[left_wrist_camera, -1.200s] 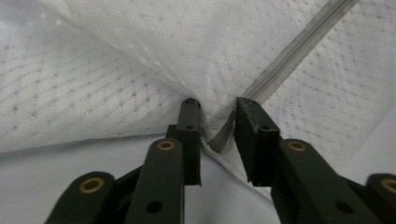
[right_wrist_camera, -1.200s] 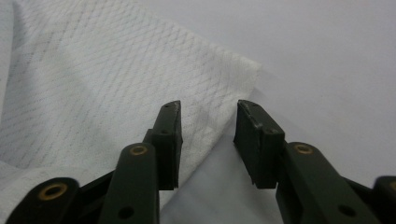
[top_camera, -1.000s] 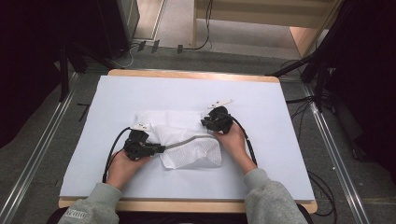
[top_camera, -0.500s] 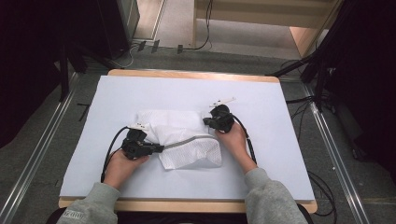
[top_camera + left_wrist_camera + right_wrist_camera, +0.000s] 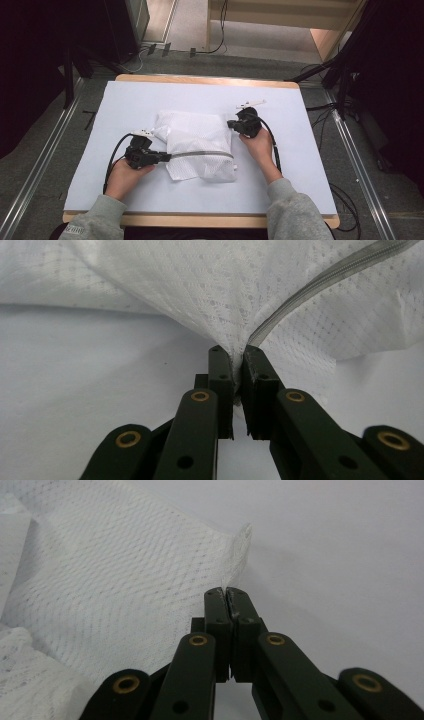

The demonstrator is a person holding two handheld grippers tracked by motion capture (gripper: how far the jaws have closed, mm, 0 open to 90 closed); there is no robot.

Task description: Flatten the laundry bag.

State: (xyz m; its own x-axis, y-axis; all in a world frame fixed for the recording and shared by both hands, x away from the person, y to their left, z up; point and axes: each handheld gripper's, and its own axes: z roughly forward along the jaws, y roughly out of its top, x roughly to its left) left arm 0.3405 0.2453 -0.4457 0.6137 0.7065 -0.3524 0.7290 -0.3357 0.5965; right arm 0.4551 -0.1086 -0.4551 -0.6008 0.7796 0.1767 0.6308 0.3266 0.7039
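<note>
White mesh laundry bag with grey zipper (image 5: 197, 145) flat on white-covered counter (image 5: 300, 175), centre, between both tools. Left tool (image 5: 238, 352) at bag's left edge, pinching fabric right at the zipper's end (image 5: 252, 337); cloth drawn up into a taut peak there. Right tool (image 5: 226, 591) at bag's upper right corner (image 5: 243, 535), pressed together after just closing, tips over the mesh edge; whether any fabric caught between them, cannot tell. Bag crumpled, folded over itself at upper left, zipper running straight across.
</note>
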